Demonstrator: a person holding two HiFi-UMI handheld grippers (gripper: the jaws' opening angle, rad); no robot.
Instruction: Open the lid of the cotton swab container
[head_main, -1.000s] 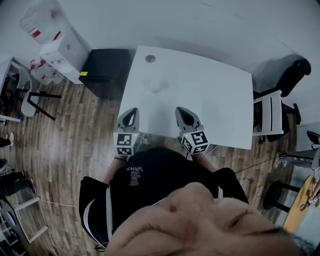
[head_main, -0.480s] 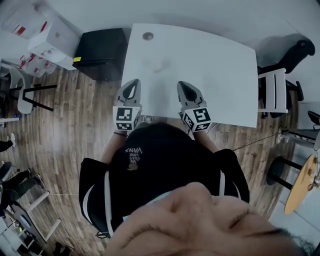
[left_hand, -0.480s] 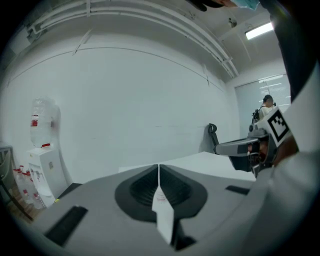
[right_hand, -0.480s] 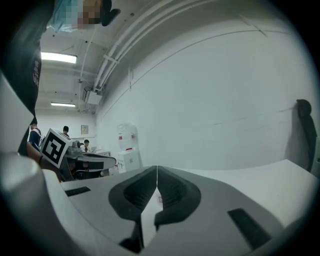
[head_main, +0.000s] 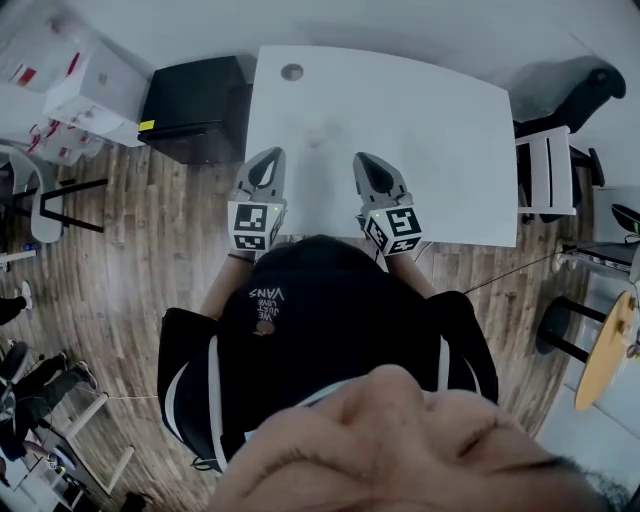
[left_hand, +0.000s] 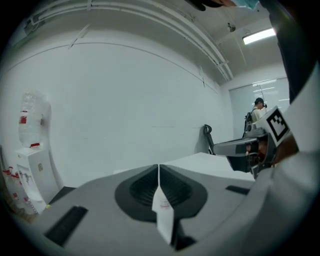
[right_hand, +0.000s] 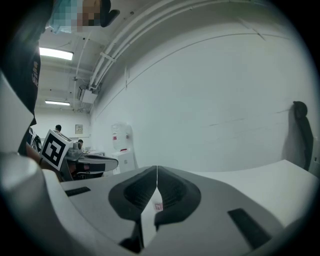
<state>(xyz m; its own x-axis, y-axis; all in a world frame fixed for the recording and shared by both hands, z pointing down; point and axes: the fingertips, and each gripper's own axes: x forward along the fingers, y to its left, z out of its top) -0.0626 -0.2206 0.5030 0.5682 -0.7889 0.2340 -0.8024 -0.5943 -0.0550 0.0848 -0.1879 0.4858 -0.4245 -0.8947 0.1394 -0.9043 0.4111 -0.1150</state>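
Both grippers hang over the near edge of the white tabletop (head_main: 440, 140), which is almost bare ahead of them. Far beyond the left gripper (head_main: 271, 154) a small grey round disc (head_main: 292, 72) sits flat on the tabletop near its far edge. Ahead of the two grippers and roughly between their lines lies a faint pale shape (head_main: 322, 133), too dim to tell whether it is the cotton swab container; neither gripper touches it and nothing stands in the way.

To the left of the left gripper, off the tabletop, stands a black cabinet (head_main: 195, 105). Further left are white boxes (head_main: 95, 95) and a water dispenser (left_hand: 31, 145) against the wall. To the right of the right gripper (head_main: 362, 160), past the tabletop's edge, are a white chair (head_main: 545, 180) and a black office chair (head_main: 590, 85). A stool (head_main: 555, 325) and a round wooden table (head_main: 610, 350) are further right, on the wood floor (head_main: 150, 260).

The person's forearms reach out from a black shirt. The grippers lie side by side, well apart, pointing across the tabletop close to level and angled slightly toward each other, with a marker cube at the back of each.

Count: two grippers, one disc, one faint shape, two chairs on the right. Each gripper's jaws are pressed together with nothing between them.
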